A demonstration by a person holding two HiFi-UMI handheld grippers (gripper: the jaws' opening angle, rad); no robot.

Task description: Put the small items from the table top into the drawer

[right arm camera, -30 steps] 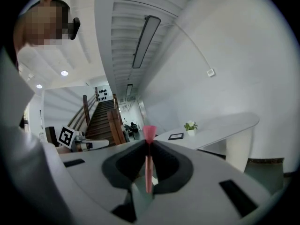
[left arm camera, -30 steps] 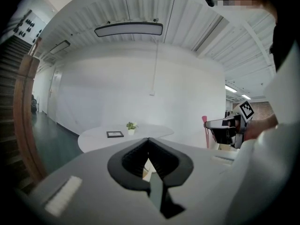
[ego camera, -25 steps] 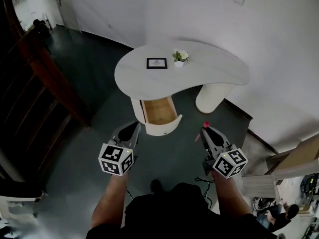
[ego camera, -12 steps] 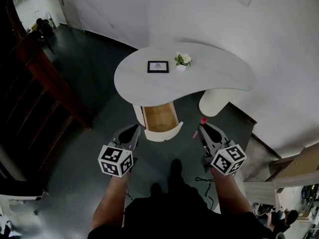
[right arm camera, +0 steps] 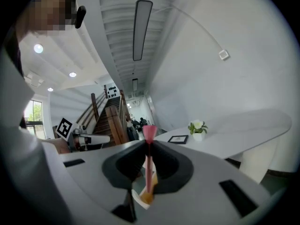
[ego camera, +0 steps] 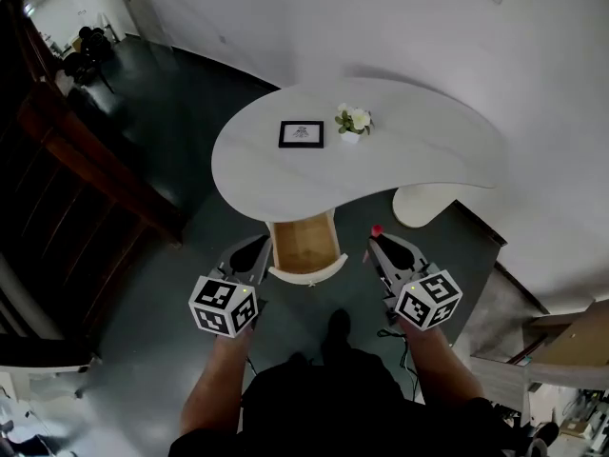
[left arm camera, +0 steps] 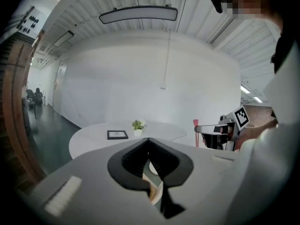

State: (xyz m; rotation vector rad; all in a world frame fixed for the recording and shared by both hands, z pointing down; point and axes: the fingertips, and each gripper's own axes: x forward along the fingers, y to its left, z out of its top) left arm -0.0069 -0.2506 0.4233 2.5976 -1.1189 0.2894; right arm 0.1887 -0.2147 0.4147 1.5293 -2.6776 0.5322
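A white kidney-shaped table point(ego camera: 428, 150) carries a black picture frame point(ego camera: 301, 133) and a small potted plant point(ego camera: 352, 121). Under its front edge a drawer point(ego camera: 304, 246) stands pulled out, showing a bare wooden inside. My left gripper point(ego camera: 257, 245) hangs just left of the drawer, jaws shut with nothing between them point(left arm camera: 149, 141). On the drawer's right, my right gripper point(ego camera: 377, 240) is shut on a thin pink stick with a flared red tip point(right arm camera: 149, 139). The frame point(right arm camera: 178, 138) and plant point(right arm camera: 198, 128) also show in the right gripper view.
The table rests on a round white pedestal point(ego camera: 423, 203) at the right, over a dark floor. A wooden staircase railing point(ego camera: 86, 160) runs along the left. A white wall point(ego camera: 381, 27) stands behind the table. The person's foot point(ego camera: 338, 327) is just before the drawer.
The person has stepped toward the table. Both grippers now flank the open drawer's front, closer than before. Both stay shut, the right still holding the pink stick.
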